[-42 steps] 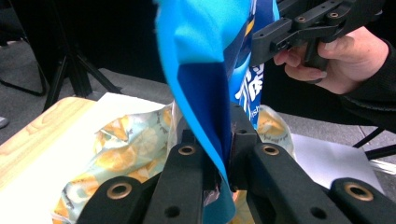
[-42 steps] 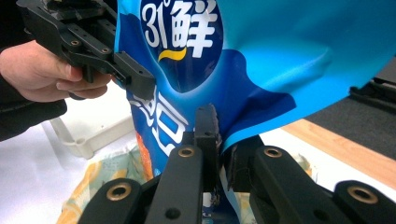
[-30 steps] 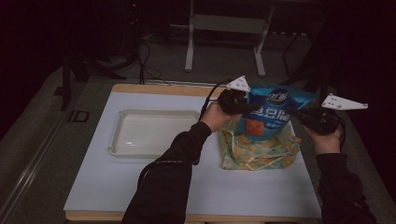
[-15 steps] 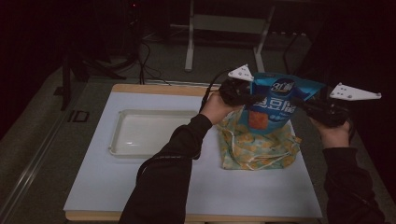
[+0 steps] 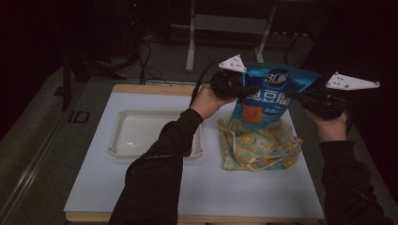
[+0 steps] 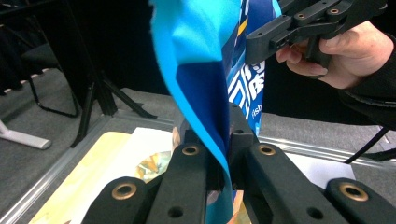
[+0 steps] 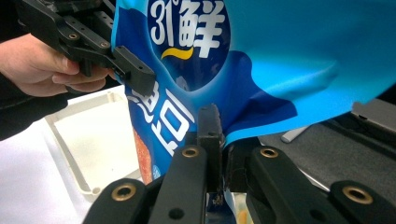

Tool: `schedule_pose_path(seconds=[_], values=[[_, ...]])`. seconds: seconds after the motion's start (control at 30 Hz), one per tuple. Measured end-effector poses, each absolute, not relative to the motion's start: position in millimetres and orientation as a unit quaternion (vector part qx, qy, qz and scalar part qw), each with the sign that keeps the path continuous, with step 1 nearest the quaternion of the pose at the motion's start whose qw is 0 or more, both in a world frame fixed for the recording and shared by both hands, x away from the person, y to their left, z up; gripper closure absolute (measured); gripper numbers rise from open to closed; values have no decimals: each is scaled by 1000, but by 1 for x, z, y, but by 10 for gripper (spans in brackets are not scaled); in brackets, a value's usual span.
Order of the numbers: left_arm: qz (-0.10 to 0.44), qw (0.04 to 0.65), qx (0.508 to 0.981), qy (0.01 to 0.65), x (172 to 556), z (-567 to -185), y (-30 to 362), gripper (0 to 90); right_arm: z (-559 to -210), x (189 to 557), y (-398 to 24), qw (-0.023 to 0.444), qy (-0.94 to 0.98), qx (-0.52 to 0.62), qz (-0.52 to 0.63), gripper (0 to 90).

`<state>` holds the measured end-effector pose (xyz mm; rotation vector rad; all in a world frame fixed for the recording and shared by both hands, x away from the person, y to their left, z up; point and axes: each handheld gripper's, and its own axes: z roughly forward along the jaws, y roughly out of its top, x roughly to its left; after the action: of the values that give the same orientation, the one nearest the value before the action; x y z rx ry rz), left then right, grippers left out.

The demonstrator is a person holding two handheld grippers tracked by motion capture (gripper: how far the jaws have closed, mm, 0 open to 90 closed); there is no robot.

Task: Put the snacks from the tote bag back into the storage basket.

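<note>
blue glossy plastic is the material of the snack bag [image 5: 271, 96], which in the high view hangs in the air between the two grippers, above the flowered cloth pouch [image 5: 259, 145]. the left gripper [image 5: 248, 90] is clenched on the bag's left edge and the right gripper [image 5: 292, 95] on its right edge. on the front i can read "31°" in white, with large white characters under it. the white tray [image 5: 155, 133] lies well to the left of the left gripper, on the white table [image 5: 187, 187], and much bare table is open on the near side.

in the left gripper view, the jaws of the left gripper [image 6: 223, 154] are pressed together on a thin blue fold of the bag [image 6: 198, 70]. beyond it the other gripper, in a hand [image 6: 355, 51], grips the far edge.

in the right gripper view, the right gripper [image 7: 219, 149] pinches the bag's [image 7: 280, 56] lower blue edge. "31°鲜" is clear on a dark round field. the tray [image 7: 93, 135] is beyond the gripper, to its left.
</note>
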<state>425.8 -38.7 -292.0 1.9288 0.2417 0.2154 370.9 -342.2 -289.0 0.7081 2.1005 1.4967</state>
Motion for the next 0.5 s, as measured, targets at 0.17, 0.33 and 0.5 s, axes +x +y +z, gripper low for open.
schedule_pose_path(seconds=[0.17,0.33,0.5], values=[[97,560,816,108,423,-287,-24,892,-282,373,-328,230,768,250,543,877],[105,559,814,114,421,-282,-9,892,-278,375,-314,227,768,243,547,878],[112,555,815,119,417,-280,11,893,-275,377,-296,221,771,232,550,877]])
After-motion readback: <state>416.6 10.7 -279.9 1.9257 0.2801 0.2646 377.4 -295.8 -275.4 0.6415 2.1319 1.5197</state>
